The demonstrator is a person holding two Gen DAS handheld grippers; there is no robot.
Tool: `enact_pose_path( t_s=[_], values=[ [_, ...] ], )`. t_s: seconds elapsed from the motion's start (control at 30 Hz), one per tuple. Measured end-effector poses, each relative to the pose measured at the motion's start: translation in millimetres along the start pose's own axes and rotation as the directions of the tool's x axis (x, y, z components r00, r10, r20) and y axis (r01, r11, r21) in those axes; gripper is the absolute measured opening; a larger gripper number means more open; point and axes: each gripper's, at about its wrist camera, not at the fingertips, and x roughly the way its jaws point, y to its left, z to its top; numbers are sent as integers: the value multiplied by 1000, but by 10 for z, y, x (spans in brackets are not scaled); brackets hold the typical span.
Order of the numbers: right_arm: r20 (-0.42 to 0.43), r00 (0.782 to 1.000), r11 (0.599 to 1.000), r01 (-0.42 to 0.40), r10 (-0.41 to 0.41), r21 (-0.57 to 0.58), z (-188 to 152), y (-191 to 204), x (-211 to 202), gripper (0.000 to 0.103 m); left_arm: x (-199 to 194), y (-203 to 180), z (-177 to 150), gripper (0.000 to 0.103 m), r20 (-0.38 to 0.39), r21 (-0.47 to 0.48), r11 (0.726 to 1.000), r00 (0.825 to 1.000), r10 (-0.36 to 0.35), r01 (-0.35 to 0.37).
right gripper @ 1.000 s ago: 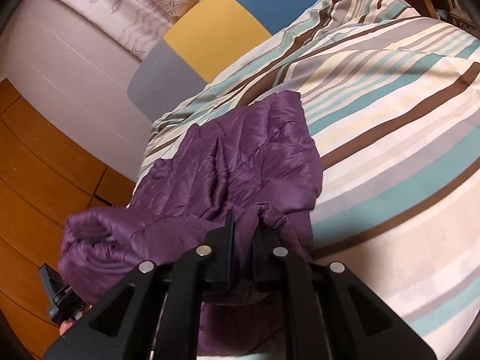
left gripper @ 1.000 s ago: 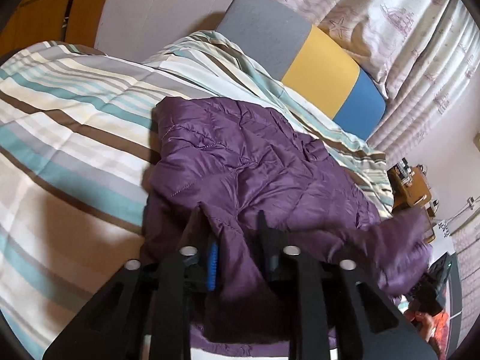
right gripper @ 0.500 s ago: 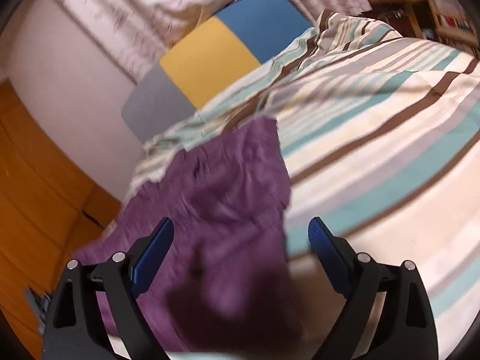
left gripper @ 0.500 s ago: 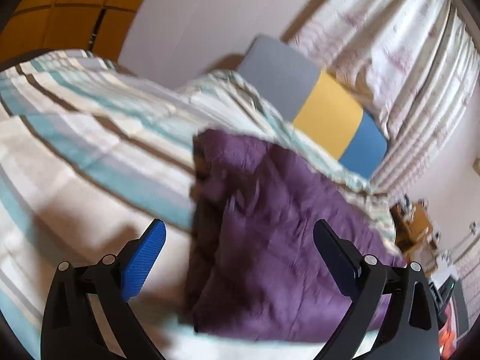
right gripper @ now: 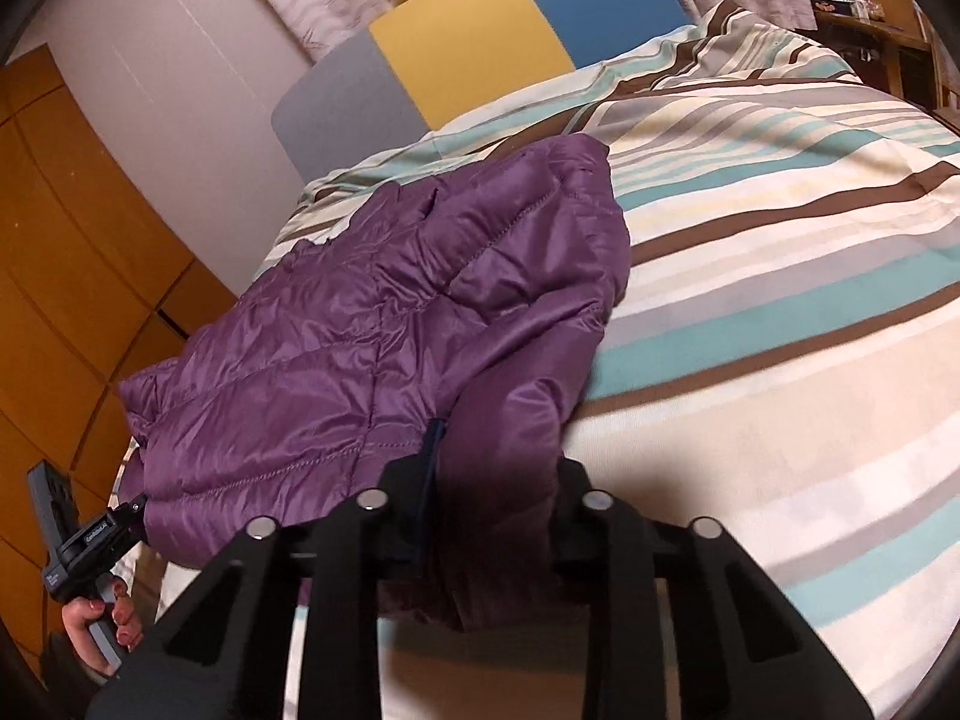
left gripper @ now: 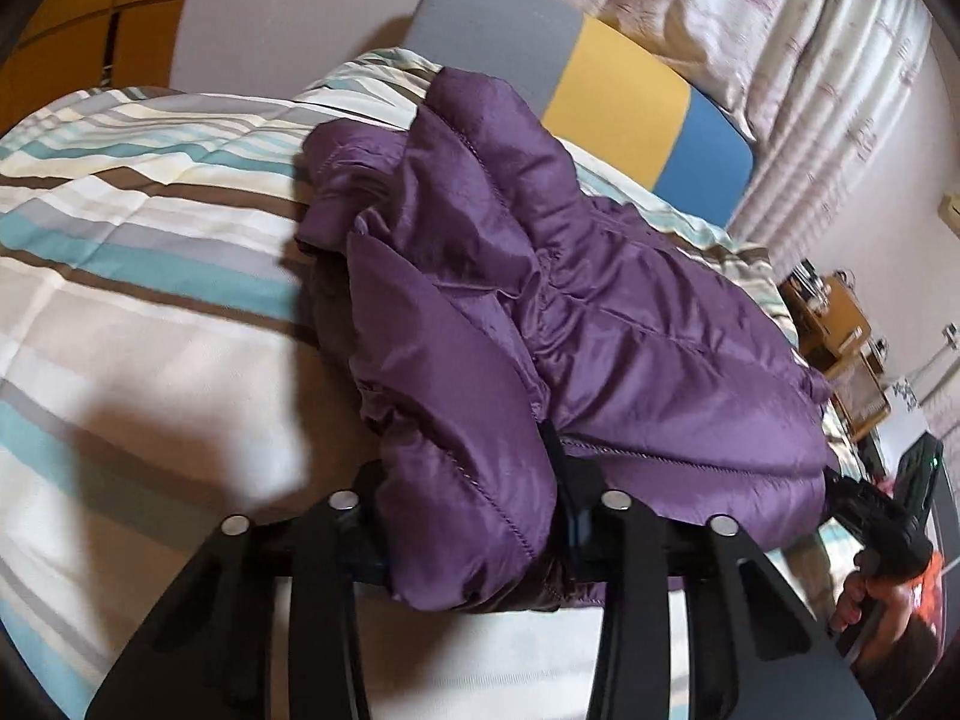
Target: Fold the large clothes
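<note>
A striped duvet [left gripper: 150, 276] covered the bed; beyond the jacket stood a grey, yellow and blue headboard [left gripper: 618, 102] and patterned curtains [left gripper: 780, 30]. The purple quilted jacket [left gripper: 540, 312] lay bunched on the duvet, glossy and creased, its folds hiding the fingertips. The left gripper [left gripper: 474, 516] and right gripper [right gripper: 492, 492] each pinched thick fabric at the jacket's near edge, jaws partly closed.

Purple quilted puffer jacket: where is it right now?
The purple quilted puffer jacket lies bunched on the striped duvet, its near edge clamped by the left gripper and right gripper.
</note>
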Motion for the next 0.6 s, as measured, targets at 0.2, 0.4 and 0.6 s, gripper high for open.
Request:
enact_pose_path(
  t_s=[0.2, 0.4, 0.6],
  values=[
    [-31, 999, 999, -27, 26, -37, -83, -32, -221, 20, -245, -13, -263, 35, -23, 30, 998, 998, -53, 54],
    [-75, 993, 994, -95, 91, -60, -263, -87, -559, 20, -564, -1, -603, 35, -46, 46, 995, 995, -91, 94],
    [-136, 983, 985, -137, 123, -103, -570, -105, -942, 19, -896, -18, -909, 35, -66, 61, 992, 992, -111, 115]
  ],
)
